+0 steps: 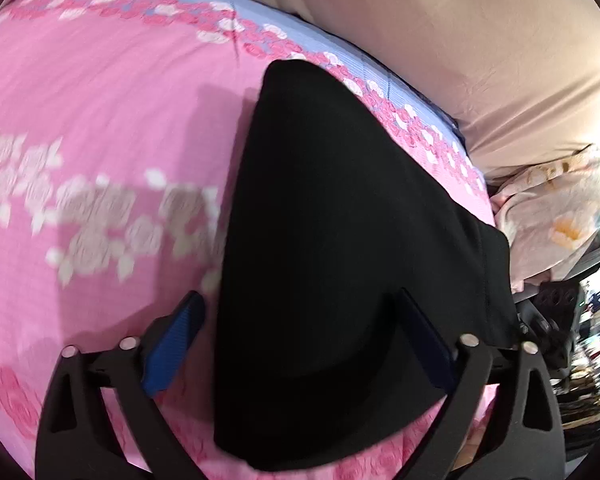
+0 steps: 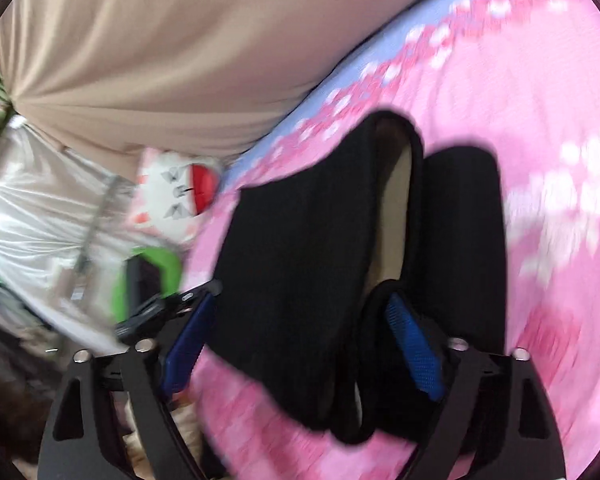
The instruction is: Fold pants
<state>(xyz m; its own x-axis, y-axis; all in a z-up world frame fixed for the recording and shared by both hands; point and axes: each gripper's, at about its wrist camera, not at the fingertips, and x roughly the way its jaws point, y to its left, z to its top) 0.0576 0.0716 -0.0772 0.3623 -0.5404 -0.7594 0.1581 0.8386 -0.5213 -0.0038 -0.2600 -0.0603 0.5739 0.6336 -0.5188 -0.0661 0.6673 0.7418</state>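
Note:
Black pants (image 1: 340, 240) lie on a pink floral bedsheet (image 1: 100, 100). In the left wrist view my left gripper (image 1: 300, 328) is open, its blue-padded fingers (image 1: 172, 348) straddling the near end of the pants, close above them. In the right wrist view the pants (image 2: 300, 260) show an open waistband with a pale lining (image 2: 392, 208). My right gripper (image 2: 304, 320) is open, with one blue pad (image 2: 412, 340) inside the waistband opening and the other at the pants' left edge. The view is motion-blurred.
A beige fabric-covered headboard or wall (image 1: 460, 40) rises behind the bed. A floral pillow (image 1: 552, 216) lies at the bed's end. In the right wrist view a cat-face cushion (image 2: 180, 192), a green object (image 2: 152, 280) and white plastic sheeting (image 2: 40, 220) sit beside the bed.

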